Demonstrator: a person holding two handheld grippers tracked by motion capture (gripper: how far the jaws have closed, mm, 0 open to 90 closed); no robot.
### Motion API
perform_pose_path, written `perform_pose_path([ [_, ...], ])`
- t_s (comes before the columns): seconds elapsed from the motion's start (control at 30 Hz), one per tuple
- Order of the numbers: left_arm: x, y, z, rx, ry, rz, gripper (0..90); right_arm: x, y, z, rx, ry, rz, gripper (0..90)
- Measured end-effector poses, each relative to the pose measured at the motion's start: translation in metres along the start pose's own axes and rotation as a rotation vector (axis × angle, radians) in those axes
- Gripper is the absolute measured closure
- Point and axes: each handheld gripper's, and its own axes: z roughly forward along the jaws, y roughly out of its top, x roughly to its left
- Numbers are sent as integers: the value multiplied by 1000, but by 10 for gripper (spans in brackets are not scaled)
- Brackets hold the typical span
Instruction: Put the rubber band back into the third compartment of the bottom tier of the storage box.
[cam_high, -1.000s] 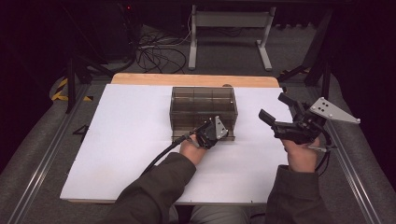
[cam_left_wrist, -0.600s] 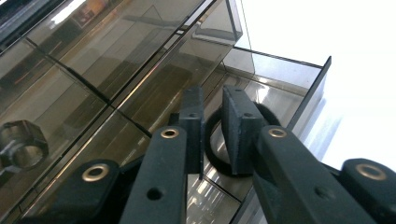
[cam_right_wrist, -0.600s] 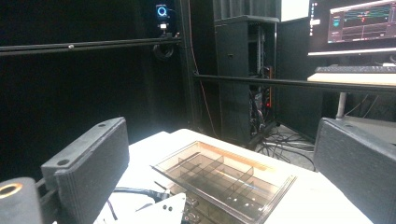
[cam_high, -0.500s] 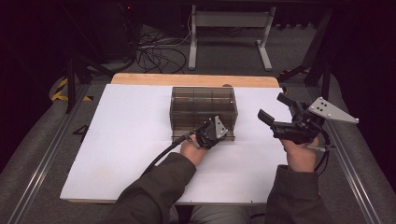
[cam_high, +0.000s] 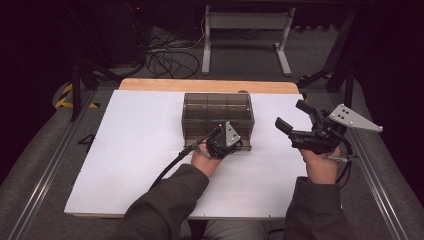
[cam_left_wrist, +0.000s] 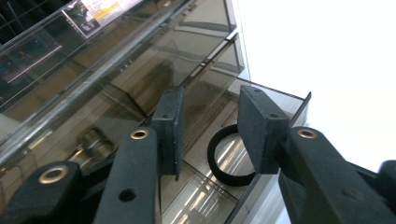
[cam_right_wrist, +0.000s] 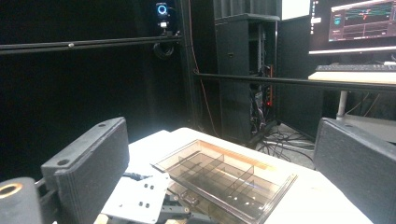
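A smoky clear plastic drawer box (cam_high: 217, 107) stands in the middle of the white table (cam_high: 135, 150). My left gripper (cam_high: 220, 142) is at the box's front right corner. In the left gripper view its jaws (cam_left_wrist: 212, 130) are open over a small drawer (cam_left_wrist: 299, 109) that is pulled out a little. A black ring (cam_left_wrist: 229, 179) lies in that drawer, below and beyond the jaws, untouched. My right gripper (cam_high: 291, 115) hangs in the air to the right of the box, wide open and empty. The right gripper view looks down on the box lid (cam_right_wrist: 224, 179) with its compartments.
The table's wooden far edge (cam_high: 210, 86) lies just behind the box. Metal rails (cam_high: 45, 165) run along both sides of the table. Cables (cam_high: 170, 60) and a stand's legs (cam_high: 245, 30) are on the floor beyond. A monitor (cam_right_wrist: 355, 25) glows at the far right.
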Motion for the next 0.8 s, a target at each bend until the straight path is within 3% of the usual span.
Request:
perform_pose_path([
  [0.23, 9, -1, -13, -33, -20, -53, 549, 1, -1, 2, 6, 1, -2, 44],
  [0.37, 10, 0, -21, -44, -24, -61, 480, 3, -1, 3, 7, 4, 0, 44],
  [0.57, 14, 2, -35, -87, -40, -84, 454, 4, -1, 5, 14, 5, -1, 44],
  [0.8, 27, 1, -50, -126, -47, -132, 403, 5, -3, 9, 27, 9, -9, 44],
])
